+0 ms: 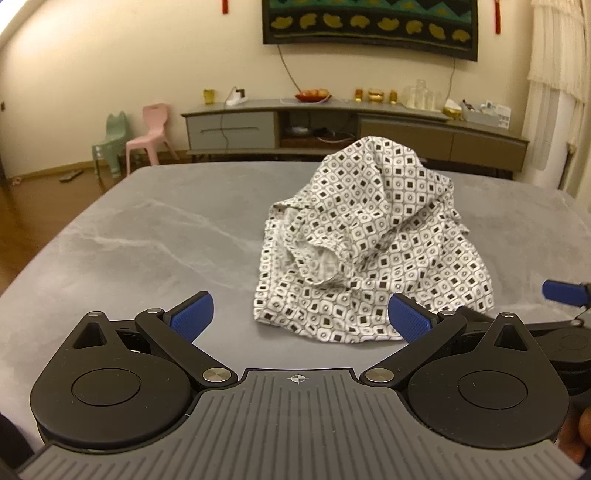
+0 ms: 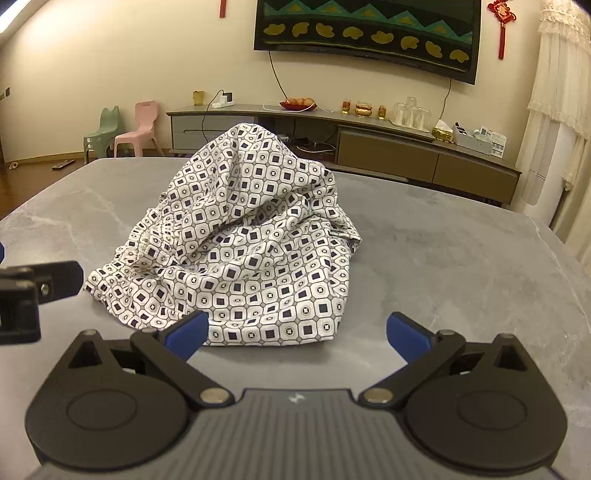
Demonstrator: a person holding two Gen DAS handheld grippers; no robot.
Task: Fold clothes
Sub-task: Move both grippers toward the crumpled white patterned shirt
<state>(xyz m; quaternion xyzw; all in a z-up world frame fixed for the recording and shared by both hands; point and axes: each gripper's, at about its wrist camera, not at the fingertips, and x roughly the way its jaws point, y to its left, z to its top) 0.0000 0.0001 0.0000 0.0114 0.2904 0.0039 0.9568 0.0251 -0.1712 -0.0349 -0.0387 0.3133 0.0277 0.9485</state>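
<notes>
Since the crumpled patterned shorts [image 2: 236,243] lie just ahead of both spread-jawed grippers, my right gripper [image 2: 297,330] looks nearer than my left gripper [image 1: 301,317].

Both cameras ride low over the grey table [image 1: 129,229], looking forward along their own fingers toward the far wall. The left wrist view sits left of the patterned garment [image 1: 369,240], which falls right of centre; the right wrist view has it left of centre [image 2: 240,240]. The 2 views share the garment, the sideboard [image 1: 332,122] and the wall hanging [image 2: 369,33].
</notes>
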